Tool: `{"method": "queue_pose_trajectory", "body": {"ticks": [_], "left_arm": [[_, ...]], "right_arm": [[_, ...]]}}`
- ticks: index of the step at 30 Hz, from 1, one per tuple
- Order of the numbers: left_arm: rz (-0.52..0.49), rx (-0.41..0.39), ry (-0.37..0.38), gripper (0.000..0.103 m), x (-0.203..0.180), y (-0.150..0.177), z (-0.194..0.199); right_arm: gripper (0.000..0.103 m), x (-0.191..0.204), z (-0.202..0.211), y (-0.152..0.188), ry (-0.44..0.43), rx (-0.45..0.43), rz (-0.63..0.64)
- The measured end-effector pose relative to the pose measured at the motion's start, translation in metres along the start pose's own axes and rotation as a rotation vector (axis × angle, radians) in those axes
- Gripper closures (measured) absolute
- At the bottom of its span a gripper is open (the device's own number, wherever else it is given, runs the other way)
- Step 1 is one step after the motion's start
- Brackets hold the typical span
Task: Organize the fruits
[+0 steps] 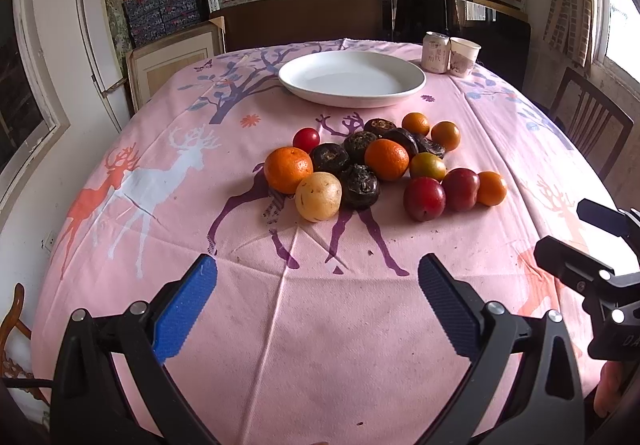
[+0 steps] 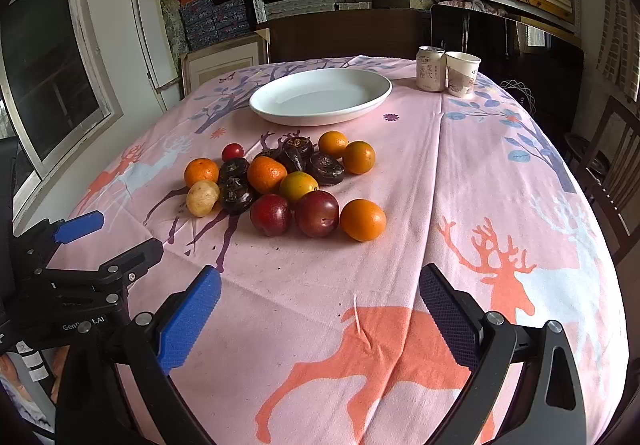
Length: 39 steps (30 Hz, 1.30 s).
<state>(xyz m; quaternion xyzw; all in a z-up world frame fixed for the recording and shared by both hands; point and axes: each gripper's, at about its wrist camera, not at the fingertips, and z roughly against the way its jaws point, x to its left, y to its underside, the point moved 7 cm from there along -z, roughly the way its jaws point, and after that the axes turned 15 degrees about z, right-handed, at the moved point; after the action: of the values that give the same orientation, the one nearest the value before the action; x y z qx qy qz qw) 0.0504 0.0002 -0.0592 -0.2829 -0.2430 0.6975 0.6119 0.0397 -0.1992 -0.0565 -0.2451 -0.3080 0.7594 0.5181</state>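
Orange, dark red, brown fruits (image 1: 372,165) — heaped, touching, white plate (image 1: 352,79) beyond

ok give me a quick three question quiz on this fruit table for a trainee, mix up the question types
1. True or false: the white plate already has fruit on it.
2. Multiple choice: what stands beside the drink can at the far edge of the table? A) a glass bottle B) a paper cup C) a bowl
3. Fill in: both the left claw and the right claw are ____ and hold nothing.

Key: 1 false, the plate is empty and the fruit pile lies on the tablecloth in front of it. 2 B. 3 open.
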Motion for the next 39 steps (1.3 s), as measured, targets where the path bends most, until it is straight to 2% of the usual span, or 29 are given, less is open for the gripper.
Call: {"method": "queue_pose_trajectory", "body": {"ticks": [39], "left_arm": [[0.008,0.021,0.003,0.004,0.0009,0.0035,-0.0055]], "right_arm": [[0.003,0.0072,0.0005,-0.0011,0.000,0.000,0.004]]}}
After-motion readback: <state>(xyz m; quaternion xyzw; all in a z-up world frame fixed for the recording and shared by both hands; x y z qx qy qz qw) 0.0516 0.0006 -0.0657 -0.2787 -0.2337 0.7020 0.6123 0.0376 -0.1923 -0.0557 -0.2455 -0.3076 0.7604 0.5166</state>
